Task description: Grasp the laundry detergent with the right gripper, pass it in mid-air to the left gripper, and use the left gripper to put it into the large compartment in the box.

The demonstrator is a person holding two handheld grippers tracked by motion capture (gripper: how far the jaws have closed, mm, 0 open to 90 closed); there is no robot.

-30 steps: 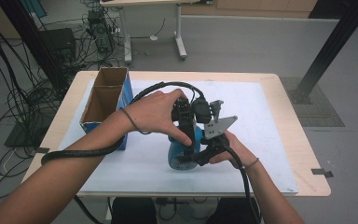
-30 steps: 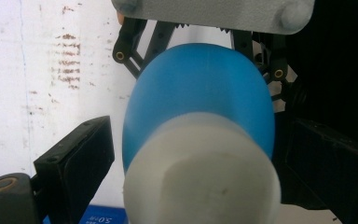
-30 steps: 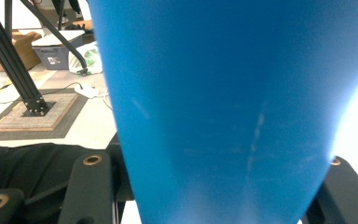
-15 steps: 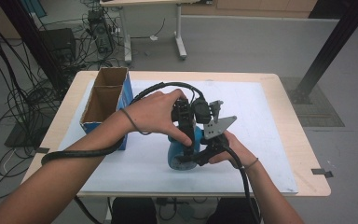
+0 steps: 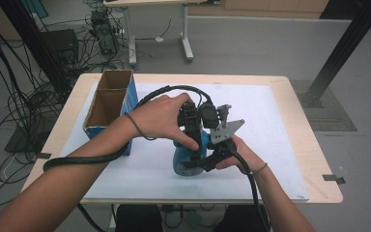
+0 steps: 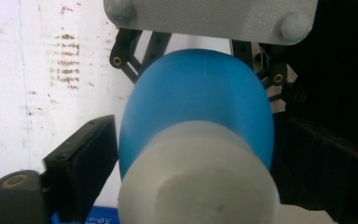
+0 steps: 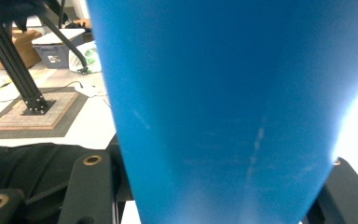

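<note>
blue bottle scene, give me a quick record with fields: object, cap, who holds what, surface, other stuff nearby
object: blue bottle, upright on the table
cap: white cap on top, between the left gripper's jaws
left gripper: comes down from above, jaws on either side of the cap and bottle neck
right gripper: right gripper jaws flank the bottle body from the side
grip state: contact of either gripper cannot be told
surface: white mat on a wooden table
nearby: open cardboard box with blue sides at the mat's left edge

Partial white print on blue strip (image 6: 103, 218), too cut off to read
</note>
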